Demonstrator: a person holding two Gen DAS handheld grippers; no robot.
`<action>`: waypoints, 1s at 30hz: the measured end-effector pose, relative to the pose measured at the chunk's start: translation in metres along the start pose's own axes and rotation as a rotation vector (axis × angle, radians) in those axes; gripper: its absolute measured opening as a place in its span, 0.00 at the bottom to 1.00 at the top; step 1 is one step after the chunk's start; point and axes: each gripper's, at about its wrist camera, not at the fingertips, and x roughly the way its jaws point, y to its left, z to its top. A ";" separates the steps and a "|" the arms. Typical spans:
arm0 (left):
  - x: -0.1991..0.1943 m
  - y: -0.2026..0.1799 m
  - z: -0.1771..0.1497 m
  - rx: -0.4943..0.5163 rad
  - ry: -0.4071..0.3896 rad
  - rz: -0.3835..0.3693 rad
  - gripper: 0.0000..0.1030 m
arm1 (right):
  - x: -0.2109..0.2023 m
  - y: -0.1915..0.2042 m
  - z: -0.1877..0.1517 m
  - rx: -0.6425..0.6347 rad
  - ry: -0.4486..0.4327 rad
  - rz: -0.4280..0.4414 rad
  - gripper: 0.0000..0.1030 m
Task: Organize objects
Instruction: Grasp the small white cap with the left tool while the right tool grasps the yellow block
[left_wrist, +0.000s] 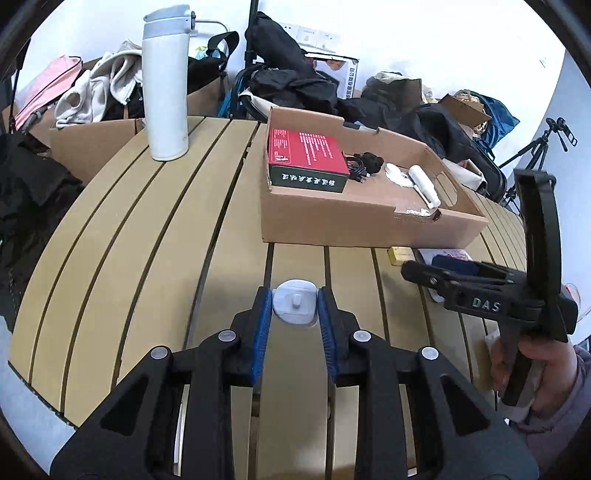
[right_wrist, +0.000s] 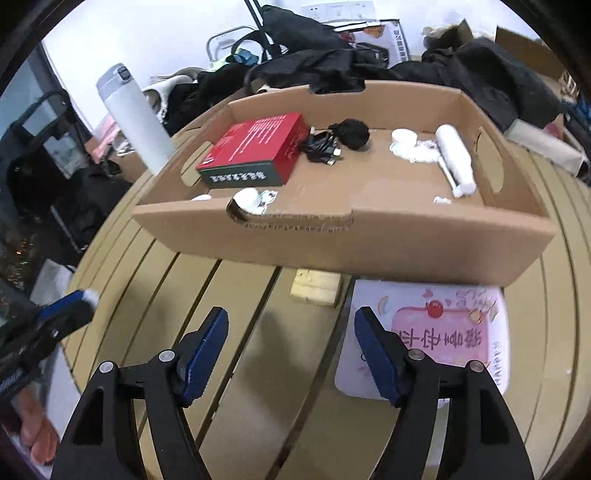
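My left gripper (left_wrist: 294, 295) is shut on a small white adhesive hook (left_wrist: 294, 308), held just above the slatted tan table (left_wrist: 147, 240). In the right wrist view that gripper (right_wrist: 79, 301) enters from the left edge with the white piece at its tip. My right gripper (right_wrist: 291, 321) stands open with nothing between its blue pads, above the table beside a pink-and-white packet (right_wrist: 447, 332). A small yellow block (right_wrist: 316, 288) lies just ahead of it. The shallow cardboard tray (right_wrist: 332, 243) holds a red box (right_wrist: 258, 144), a black cable (right_wrist: 325, 146), a white tube (right_wrist: 454, 158) and small white pieces.
A tall white flask (left_wrist: 166, 92) stands on the table left of the tray (left_wrist: 369, 225). Bags, clothes and cartons crowd the floor behind the table. A tripod (left_wrist: 535, 147) stands at the far right. A hand (left_wrist: 532, 365) holds the right gripper's handle.
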 end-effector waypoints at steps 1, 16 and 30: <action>-0.001 0.000 0.000 -0.002 -0.005 0.003 0.21 | -0.001 0.004 0.002 -0.008 -0.007 0.005 0.72; 0.001 0.000 -0.006 -0.012 0.011 -0.028 0.21 | 0.029 0.004 0.006 -0.024 -0.025 -0.200 0.69; -0.079 -0.034 -0.006 0.018 -0.067 -0.013 0.21 | -0.074 0.009 -0.004 -0.017 -0.144 -0.069 0.33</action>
